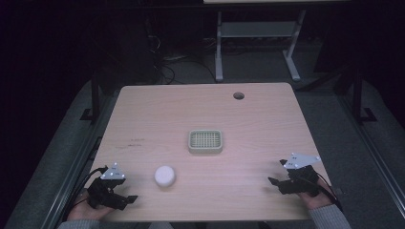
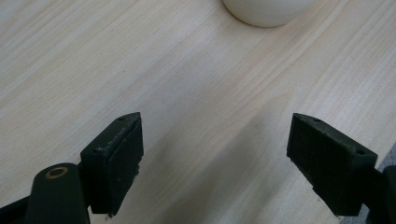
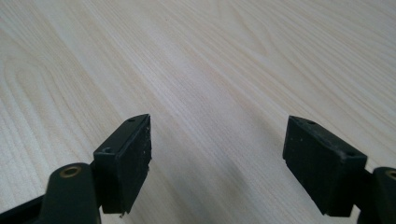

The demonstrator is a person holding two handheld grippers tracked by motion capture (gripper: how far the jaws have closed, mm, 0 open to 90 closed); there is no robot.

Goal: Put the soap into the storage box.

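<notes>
Resting apart — left tool [image 1: 125,199], white puck [image 1: 165,175]

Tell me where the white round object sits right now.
In the high view the white round object rests on the table, near its front edge, left of centre, just right of the left gripper and in front of the grid tray.

A tray [image 1: 205,141] lies at the middle of the table [image 1: 258,119]. A round object [image 1: 165,175] sits nearer the front, to its left, just right of the left gripper [image 1: 128,199].

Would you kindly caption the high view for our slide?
Two open grippers, left gripper and right gripper, flank a white round object and grid tray.
</notes>
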